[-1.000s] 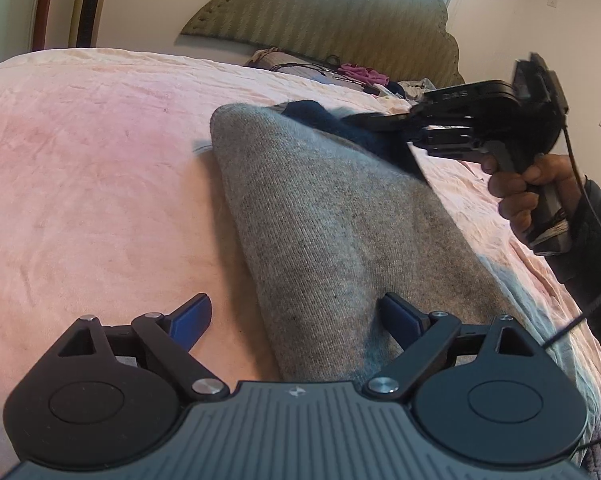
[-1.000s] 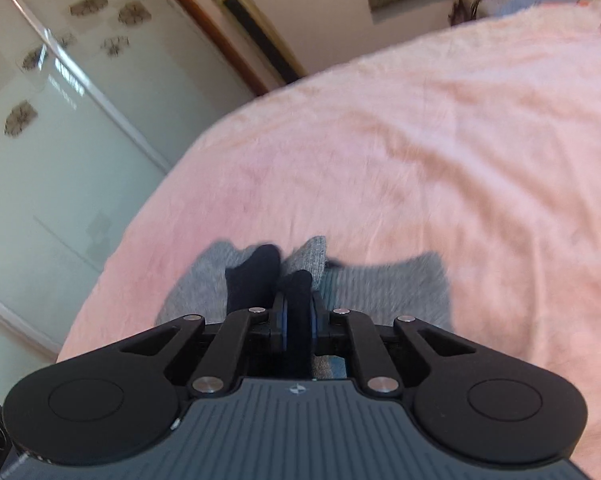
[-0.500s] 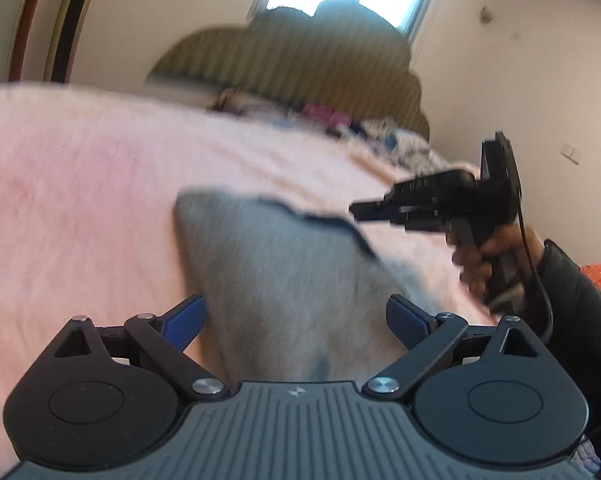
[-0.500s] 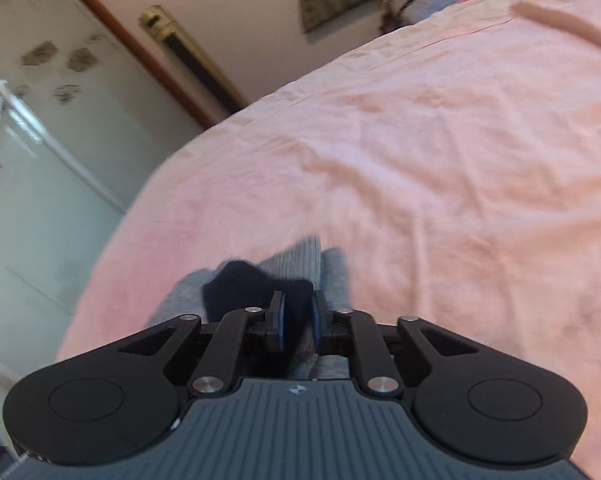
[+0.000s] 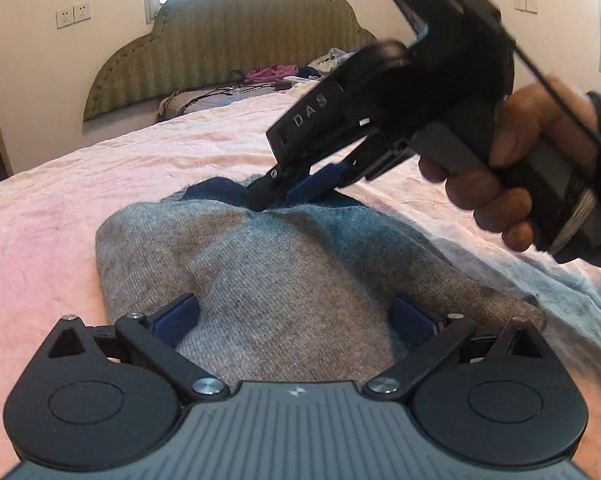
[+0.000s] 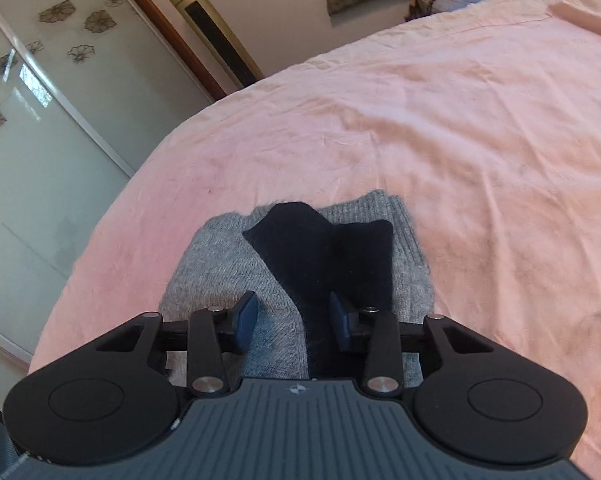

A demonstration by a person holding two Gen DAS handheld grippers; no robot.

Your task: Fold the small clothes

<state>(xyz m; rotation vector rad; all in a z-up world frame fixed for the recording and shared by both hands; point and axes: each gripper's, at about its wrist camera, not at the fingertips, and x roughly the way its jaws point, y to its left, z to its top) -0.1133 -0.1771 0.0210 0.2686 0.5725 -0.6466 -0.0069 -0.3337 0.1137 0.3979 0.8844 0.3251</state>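
Note:
A grey knitted garment point(image 5: 292, 264) with a dark navy part point(image 6: 324, 248) lies folded on the pink bedspread point(image 5: 60, 208). My left gripper point(image 5: 296, 316) is open, its blue fingers spread over the near end of the garment. My right gripper point(image 6: 294, 318) is open just above the garment, its fingers on either side of the navy part. In the left wrist view the right gripper point(image 5: 288, 192) points down at the far end of the garment, where the navy fabric point(image 5: 216, 192) shows.
A padded olive headboard point(image 5: 236, 40) stands at the far end of the bed, with a pile of clothes and cables point(image 5: 268, 76) below it. A glass wardrobe door point(image 6: 40, 120) and a tall gold floor unit point(image 6: 212, 32) stand to the left of the bed.
My right gripper has opened and let go of the navy part, which now lies flat on the grey garment. The left gripper stays open and has shifted closer over the garment.

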